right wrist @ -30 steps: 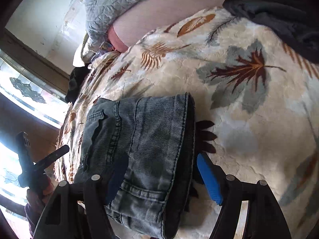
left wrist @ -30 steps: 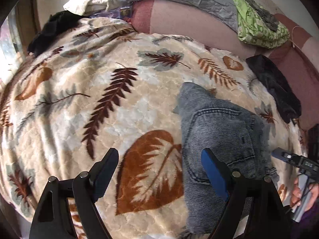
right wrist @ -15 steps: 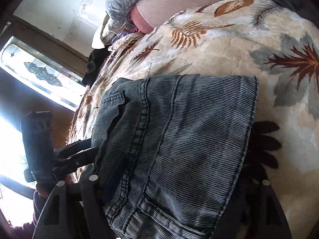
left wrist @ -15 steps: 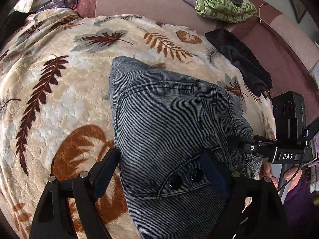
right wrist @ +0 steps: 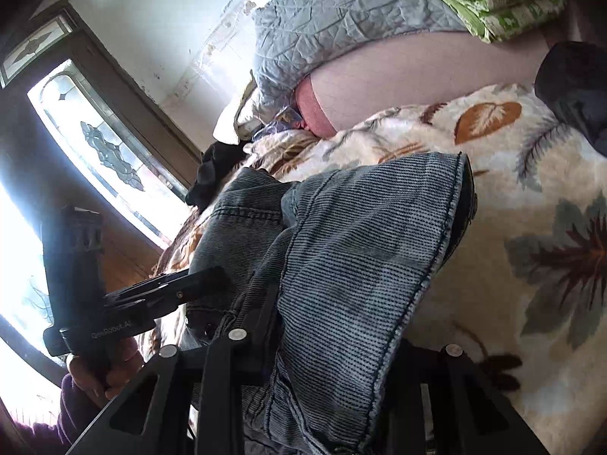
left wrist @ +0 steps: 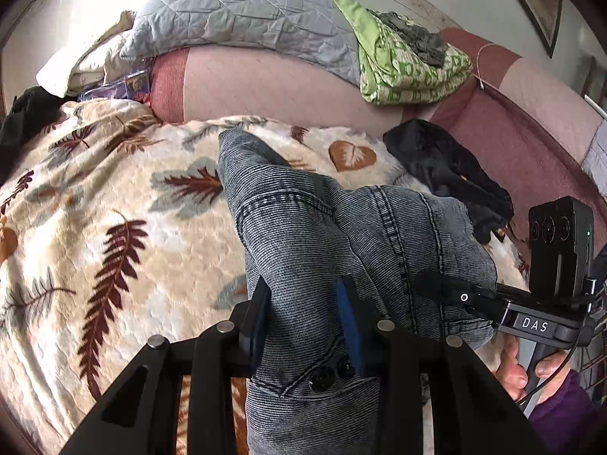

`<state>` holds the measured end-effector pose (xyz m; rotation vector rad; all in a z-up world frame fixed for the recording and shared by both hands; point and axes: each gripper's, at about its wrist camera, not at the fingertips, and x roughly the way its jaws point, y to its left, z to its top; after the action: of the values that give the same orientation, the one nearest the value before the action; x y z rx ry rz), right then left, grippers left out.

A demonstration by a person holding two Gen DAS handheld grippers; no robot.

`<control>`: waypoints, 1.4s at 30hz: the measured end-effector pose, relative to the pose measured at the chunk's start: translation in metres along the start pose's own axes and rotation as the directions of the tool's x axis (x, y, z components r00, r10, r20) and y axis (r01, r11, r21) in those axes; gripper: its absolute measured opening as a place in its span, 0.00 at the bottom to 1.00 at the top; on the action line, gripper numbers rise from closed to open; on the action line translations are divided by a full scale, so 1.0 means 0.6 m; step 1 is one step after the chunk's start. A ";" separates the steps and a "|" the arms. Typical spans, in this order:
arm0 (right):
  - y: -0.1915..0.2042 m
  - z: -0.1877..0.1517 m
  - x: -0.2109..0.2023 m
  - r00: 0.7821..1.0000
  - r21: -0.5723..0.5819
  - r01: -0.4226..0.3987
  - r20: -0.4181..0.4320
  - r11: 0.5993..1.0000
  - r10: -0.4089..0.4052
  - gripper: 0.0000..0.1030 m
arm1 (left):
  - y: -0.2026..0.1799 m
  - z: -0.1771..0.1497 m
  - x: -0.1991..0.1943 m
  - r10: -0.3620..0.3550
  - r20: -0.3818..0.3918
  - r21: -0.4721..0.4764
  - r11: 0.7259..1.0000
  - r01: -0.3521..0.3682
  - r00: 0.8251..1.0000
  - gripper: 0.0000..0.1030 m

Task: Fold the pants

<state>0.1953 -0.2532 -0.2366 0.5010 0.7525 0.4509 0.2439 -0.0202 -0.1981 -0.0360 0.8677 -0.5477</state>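
A: Why is the left tool (left wrist: pixel 303 322) clamped on the jeans (left wrist: pixel 341 235) right by the buttons?

B: That looks like the waistband end. Both fingers press denim from either side, so the thick edge can't slip when the cloth is carried over.

A: And the right tool (right wrist: pixel 330 345)?

B: Its fingers are mostly buried in the jeans (right wrist: pixel 360 265). In the left view its tips (left wrist: pixel 440 288) lie together on the fabric, so I judge it pinched on the same end, just beside the left one. Two grips side by side keep the edge straight.

A: Where are the jeans, then?

B: On the leaf-print blanket (left wrist: pixel 114 208) covering the bed, near end raised in the tools, far end resting on the blanket. They seem already doubled, since layers show at the hem.

A: The black cloth (left wrist: pixel 447 167)?

B: Apart, beyond the jeans, out of the way

A: Next?

B: Probably carry the held end to the far end, keeping both tools level
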 end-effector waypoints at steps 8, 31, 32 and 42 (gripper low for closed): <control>-0.087 0.072 0.141 0.996 0.123 0.048 -0.082 0.991 -0.038 0.36 | 0.071 0.063 0.104 0.206 -0.030 -0.061 0.976 -0.208 0.978 0.35; 0.135 -0.016 -0.212 0.943 -0.070 0.208 0.278 0.976 -0.181 0.76 | -0.099 -0.027 -0.190 0.465 0.192 -0.059 0.884 -0.463 0.864 0.83; 0.146 -0.024 -0.228 0.944 -0.077 0.200 0.283 0.977 -0.171 0.76 | -0.109 -0.032 -0.208 0.476 0.204 -0.053 0.878 -0.476 0.855 0.83; 0.242 -0.077 -0.321 0.897 -0.157 0.289 0.390 0.944 -0.210 0.76 | -0.161 -0.070 -0.347 0.517 0.303 -0.093 0.852 -0.515 0.801 0.84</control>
<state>0.0069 -0.2323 -0.0805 0.2698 0.3906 0.1808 0.0625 0.0025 -0.0534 0.1045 0.5256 -0.0157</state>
